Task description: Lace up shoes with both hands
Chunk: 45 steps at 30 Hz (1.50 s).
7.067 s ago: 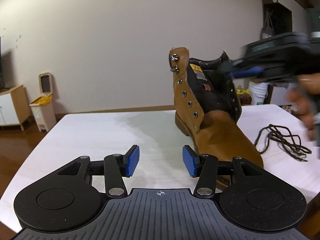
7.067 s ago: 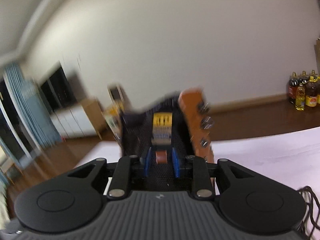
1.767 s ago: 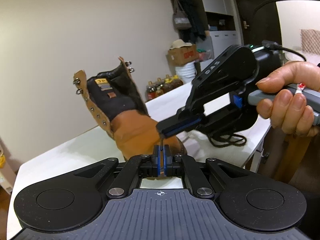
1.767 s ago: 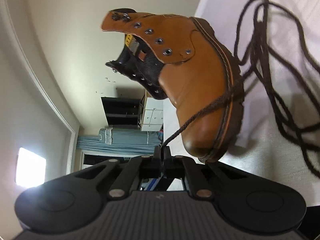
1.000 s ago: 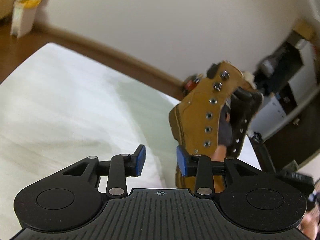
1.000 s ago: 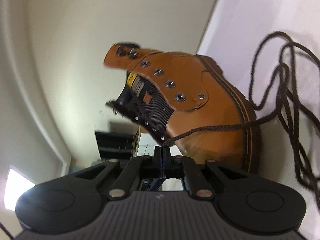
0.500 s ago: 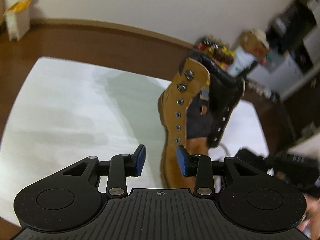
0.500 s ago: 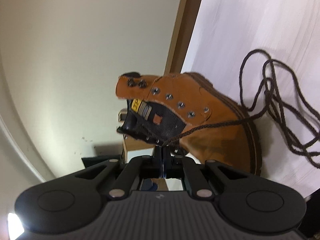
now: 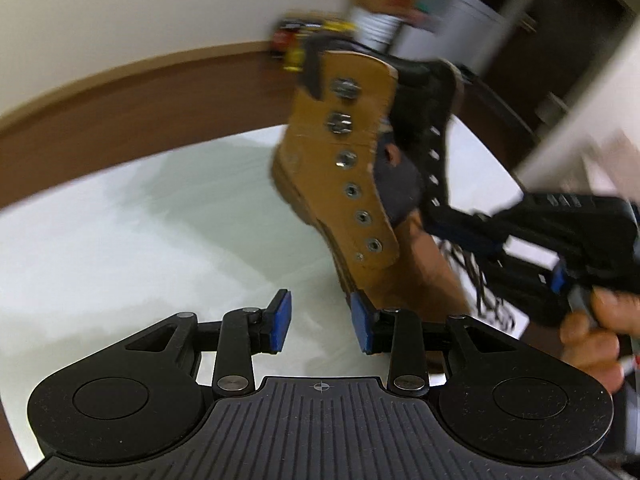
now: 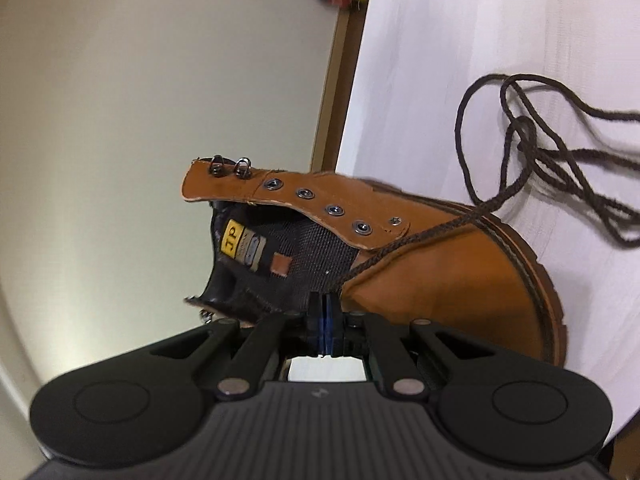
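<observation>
Barely started: boot (image 10: 460, 276) eyelets all empty, right gripper (image 10: 325, 322) fingers pinch the lace (image 10: 416, 240) end, left gripper (image 9: 320, 318) fingers closing on nothing.

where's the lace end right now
In the right wrist view the lace runs from the pile on the table across the boot toe into the shut right tool, beside the tongue.

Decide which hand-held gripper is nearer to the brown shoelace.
Right. The right hand-held gripper is shut on the brown shoelace; the left hand-held gripper, closing on nothing, sits beside the boot.
</observation>
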{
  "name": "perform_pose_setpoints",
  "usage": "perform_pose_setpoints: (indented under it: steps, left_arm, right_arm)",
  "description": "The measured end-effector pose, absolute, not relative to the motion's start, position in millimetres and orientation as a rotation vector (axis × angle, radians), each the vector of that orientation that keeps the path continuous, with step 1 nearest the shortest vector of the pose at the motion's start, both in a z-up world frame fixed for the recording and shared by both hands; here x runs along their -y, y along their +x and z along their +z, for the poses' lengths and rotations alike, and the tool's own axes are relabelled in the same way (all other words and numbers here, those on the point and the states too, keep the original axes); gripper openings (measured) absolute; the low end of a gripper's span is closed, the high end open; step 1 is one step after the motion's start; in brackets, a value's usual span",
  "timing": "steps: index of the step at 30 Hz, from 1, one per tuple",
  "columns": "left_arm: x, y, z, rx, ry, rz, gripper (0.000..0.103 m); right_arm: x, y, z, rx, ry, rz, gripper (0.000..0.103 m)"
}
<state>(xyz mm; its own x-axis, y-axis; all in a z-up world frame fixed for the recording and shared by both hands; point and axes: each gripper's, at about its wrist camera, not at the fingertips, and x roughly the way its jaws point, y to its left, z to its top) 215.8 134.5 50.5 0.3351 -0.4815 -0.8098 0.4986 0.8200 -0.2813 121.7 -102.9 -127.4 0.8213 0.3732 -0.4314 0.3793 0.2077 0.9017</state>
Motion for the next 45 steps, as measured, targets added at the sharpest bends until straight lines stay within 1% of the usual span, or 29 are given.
perform_pose_setpoints:
  steps: [5,9,18,24,30,39,45]
  left_arm:
    - [-133.3,218.0,49.3,-1.029,0.07,-0.753,0.035]
    - [-132.5,218.1,48.3,-1.038,0.07,-0.784,0.035]
    - [-122.3,223.8,45.1,-1.011,0.098,-0.809,0.035]
    - [-118.8,224.3,46.5,-0.961,0.178,-0.831,0.035]
    - [-118.1,221.5,43.4,-0.969,0.189,-0.833,0.035]
    - [-121.7,222.1,41.2,-0.965,0.193,-0.841,0.035]
    - [-118.3,220.2,44.3,-0.911,0.25,-0.883,0.035]
  right_arm:
    - [87.4,114.4,-129.6,-0.569,1.379,-0.106,0.002]
    - [83.3,115.6,-130.8,-0.538,1.389,-0.133,0.002]
    - [80.1,124.1,-123.6,-0.585,1.304,-0.13,0.002]
    - [75.6,119.6,-125.7,-0.589,1.342,-0.156,0.002]
    - [73.9,120.0,-127.9,-0.544,1.356,-0.189,0.002]
    - [62.2,120.5,-128.9,-0.565,1.367,-0.159,0.002]
    - [54.4,125.0,-127.5,-0.604,1.353,-0.144,0.002]
